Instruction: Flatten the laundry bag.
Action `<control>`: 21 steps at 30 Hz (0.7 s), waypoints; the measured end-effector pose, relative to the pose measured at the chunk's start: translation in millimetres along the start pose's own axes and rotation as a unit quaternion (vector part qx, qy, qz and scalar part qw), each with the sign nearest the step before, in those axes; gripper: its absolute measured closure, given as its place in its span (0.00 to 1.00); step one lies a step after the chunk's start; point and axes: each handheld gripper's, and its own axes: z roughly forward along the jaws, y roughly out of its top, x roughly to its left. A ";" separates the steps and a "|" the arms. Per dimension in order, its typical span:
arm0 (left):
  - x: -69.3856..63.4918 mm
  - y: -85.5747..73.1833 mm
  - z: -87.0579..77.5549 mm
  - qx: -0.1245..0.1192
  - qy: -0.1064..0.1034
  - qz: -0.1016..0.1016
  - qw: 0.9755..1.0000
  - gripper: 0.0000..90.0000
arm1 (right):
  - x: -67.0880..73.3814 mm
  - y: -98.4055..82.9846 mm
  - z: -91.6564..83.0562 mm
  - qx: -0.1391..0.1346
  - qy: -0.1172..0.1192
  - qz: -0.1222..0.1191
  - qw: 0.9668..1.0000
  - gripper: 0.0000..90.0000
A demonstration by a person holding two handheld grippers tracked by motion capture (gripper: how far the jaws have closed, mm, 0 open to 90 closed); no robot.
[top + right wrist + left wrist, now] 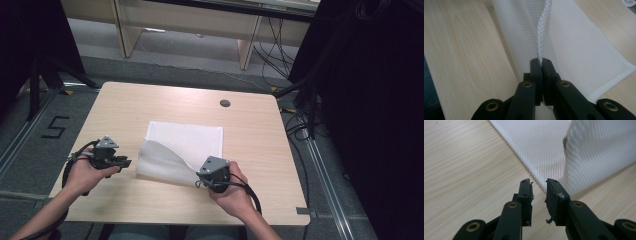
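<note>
Two hands are working at one wooden table (125,107), each holding one black two-jaw gripper, and one white mesh cloth (192,137) is lying on the table between and just ahead of them.

The right gripper (204,179) is pinching the near edge of the cloth and lifting it, so a fold is curling up above the flat part. In the right gripper view, its jaws are pressing together on a raised ridge of mesh (544,30), which is running straight away from the tips, with flat cloth spreading on both sides of it.

The left gripper (126,162) is sitting just off the cloth's left corner, not touching it. In the left gripper view, its jaws are standing apart with only bare table between them; the cloth's edge (534,150) is lying just beyond the tips, and the lifted fold is rising ahead and to one side.

The high view is also showing one round hole (225,103) in the table, far beyond both grippers.
</note>
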 end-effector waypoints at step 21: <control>-5.4 -1.2 5.7 0.002 -0.009 0.000 1.000 0.80 | 29.7 -17.3 5.9 0.049 0.057 -0.039 0.996 0.99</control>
